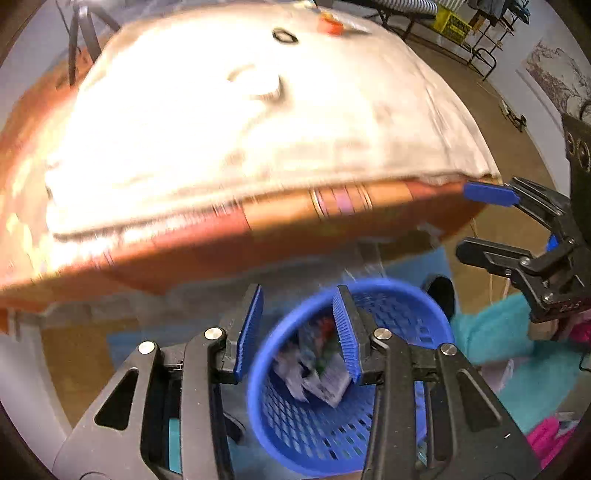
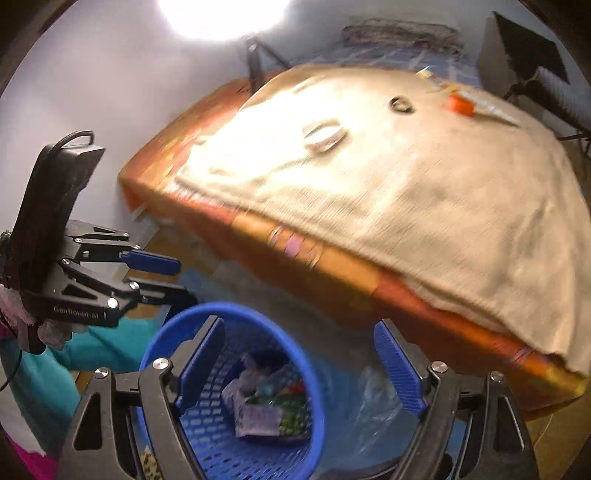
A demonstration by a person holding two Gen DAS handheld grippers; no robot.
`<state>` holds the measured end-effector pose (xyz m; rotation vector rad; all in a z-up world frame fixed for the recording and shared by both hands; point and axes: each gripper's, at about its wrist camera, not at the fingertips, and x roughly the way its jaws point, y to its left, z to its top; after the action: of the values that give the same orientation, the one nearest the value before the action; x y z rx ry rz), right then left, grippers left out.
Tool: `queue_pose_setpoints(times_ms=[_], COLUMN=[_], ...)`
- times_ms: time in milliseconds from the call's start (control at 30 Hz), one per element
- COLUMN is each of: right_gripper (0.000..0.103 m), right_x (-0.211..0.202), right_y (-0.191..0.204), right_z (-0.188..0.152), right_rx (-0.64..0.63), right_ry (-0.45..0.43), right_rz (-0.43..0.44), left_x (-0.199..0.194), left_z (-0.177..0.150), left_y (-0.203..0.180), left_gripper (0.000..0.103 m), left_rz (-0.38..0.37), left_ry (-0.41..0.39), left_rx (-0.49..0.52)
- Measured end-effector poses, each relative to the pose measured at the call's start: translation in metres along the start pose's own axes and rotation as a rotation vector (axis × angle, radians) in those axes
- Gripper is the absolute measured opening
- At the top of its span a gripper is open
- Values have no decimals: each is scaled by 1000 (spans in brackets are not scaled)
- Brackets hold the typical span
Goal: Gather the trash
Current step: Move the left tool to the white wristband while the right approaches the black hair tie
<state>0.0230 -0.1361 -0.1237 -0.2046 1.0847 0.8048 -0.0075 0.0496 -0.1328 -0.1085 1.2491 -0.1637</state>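
Observation:
A blue mesh basket point(image 1: 280, 417) point(image 2: 162, 332) stands on the floor below the table edge, with crumpled printed wrappers point(image 1: 325, 380) point(image 2: 266, 410) lying in its bottom. My left gripper point(image 1: 297, 326) hangs above the basket's left rim. Its blue pads are apart with nothing between them. My right gripper point(image 2: 299, 365) is open wide over the basket's right rim and also holds nothing. A crumpled clear plastic piece point(image 2: 369, 398) shows just right of the basket; I cannot tell whether it rests on the floor. Each gripper shows in the other's view: the right point(image 1: 465, 221), the left point(image 2: 177, 277).
A table under a beige cloth point(image 1: 221, 140) point(image 2: 406, 206) and an orange cover point(image 1: 295, 236) looms ahead. On it lie a white roll point(image 1: 262, 86) point(image 2: 325, 136), a black ring point(image 1: 284, 37) point(image 2: 402, 105) and an orange cap point(image 1: 332, 26) point(image 2: 460, 104). Teal fabric point(image 1: 491, 332) point(image 2: 92, 350) lies beside the basket.

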Motion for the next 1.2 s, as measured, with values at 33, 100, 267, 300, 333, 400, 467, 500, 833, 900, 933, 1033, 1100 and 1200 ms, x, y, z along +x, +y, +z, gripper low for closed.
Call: queue_pose_setpoints(times_ms=[33,100,267,300,333,400,467,500,833,900,933,1033,1100,1200], right_gripper=[85,85,87,88,88,88,89,89,88,85,82,76,73,65], right_x=[-2,-5,-16,-18,-20,-21,-21,-20,20,30,34,50,62,79], right_y=[-3,-12,-30,-33,-36,-43,-51,-55,-91,-96,-99,-107,-112,-117], right_z=[3,11,38,44,50,64,75,82,152,167,171,189,200,211], right_rx=[6,22,52,51,46,31,26,24,41,46,48,71,88,103], right_ry=[-7,-22,-62,-72,-84,-105,-118,-124,-168,-176,-176,-169,-157,-140], right_rz=[-10,-34,-79,-93,-111,-147,-165,-169,-175,-189,-195,-198,-192,-177], left_x=[-1,-2,-1,0,1,5,11,13,41,43,44,47,49,52], left_z=[8,22,56,64,70,80,90,96,138,145,149,159,164,168], left_y=[3,8,19,23,24,26,30,33,51,56,60,67,68,67], left_gripper=[45,48,48,48,48,48,48,48,48,48,48,48,48,48], left_rz=[2,3,12,13,15,23,27,23,72,79,77,57,58,43], left_ry=[-11,-33,-78,-84,-88,-99,-101,-102,-121,-126,-130,-145,-153,-158], left_rx=[-3,-11,-30,-41,-46,-56,-66,-74,-115,-129,-147,-173,-173,-166])
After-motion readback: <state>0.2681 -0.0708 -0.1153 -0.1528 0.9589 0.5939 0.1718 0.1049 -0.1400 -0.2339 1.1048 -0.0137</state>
